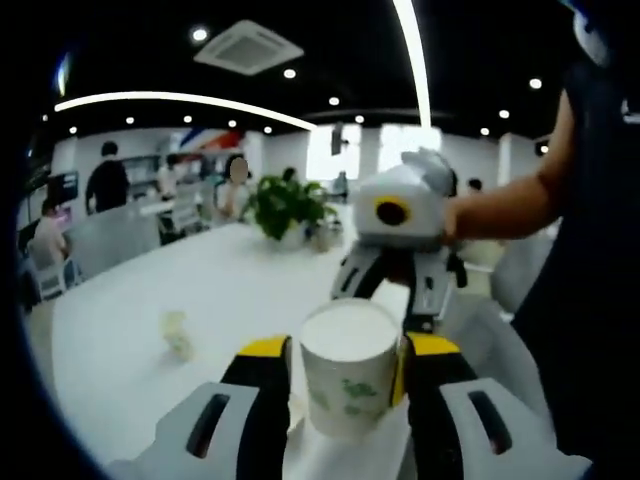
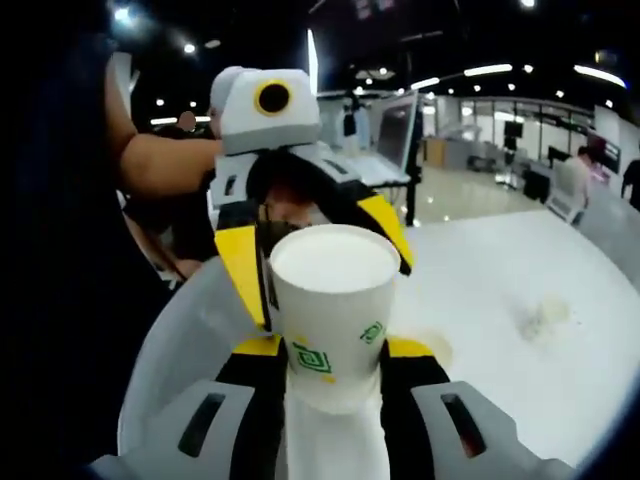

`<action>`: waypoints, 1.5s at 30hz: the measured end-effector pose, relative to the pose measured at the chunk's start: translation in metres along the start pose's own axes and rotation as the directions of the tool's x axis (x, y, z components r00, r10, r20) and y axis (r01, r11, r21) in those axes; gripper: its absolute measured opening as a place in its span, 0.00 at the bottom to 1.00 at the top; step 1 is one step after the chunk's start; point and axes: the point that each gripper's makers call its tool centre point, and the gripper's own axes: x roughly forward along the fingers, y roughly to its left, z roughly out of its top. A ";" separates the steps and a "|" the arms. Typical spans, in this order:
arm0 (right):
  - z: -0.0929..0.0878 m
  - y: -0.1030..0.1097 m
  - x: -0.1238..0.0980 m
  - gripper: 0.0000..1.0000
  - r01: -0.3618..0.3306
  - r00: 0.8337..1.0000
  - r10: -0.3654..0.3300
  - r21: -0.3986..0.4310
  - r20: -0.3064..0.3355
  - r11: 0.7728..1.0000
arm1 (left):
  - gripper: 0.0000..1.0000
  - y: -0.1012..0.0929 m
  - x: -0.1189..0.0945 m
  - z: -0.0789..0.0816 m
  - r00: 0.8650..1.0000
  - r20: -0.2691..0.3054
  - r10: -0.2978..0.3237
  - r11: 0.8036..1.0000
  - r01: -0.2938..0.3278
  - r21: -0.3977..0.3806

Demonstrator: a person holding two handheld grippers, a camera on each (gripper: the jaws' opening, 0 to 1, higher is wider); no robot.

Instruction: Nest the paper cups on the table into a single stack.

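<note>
Now both grippers' fingers (image 1: pixel 262 375) clamp one upright cup (image 1: pixel 350 368).

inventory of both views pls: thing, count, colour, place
paper cup: one per view, white with green print, upright between that view's jaws; whether both grippers hold one cup, cannot tell
small pale object: 1, whitish, on the table, blurred
table: 1, white, under everything
potted plant: 1, green, far end of the table
people: several, background
left gripper: yellow-padded jaws shut on the cup
right gripper: yellow-padded jaws shut on the cup
person's forearm: behind the right gripper
</note>
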 end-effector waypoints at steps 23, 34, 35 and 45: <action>0.071 -0.036 -0.049 0.42 0.129 0.887 -0.227 0.257 0.401 0.958 | 0.36 0.062 -0.057 0.077 0.879 0.401 0.257 0.958 -0.177 -0.227; 0.107 -0.021 -0.067 0.14 -0.014 0.820 -0.152 0.286 0.551 0.958 | 0.36 0.039 -0.039 0.030 0.967 0.219 0.130 0.979 -0.090 -0.185; 0.104 -0.017 -0.066 0.09 -0.029 0.833 -0.131 0.278 0.538 0.960 | 0.35 0.034 -0.038 0.025 0.974 0.199 0.111 0.982 -0.076 -0.175; 0.126 0.005 -0.078 0.00 -0.088 0.851 -0.029 0.198 0.524 0.976 | 0.44 0.040 -0.049 0.031 0.966 0.227 0.125 0.977 -0.080 -0.197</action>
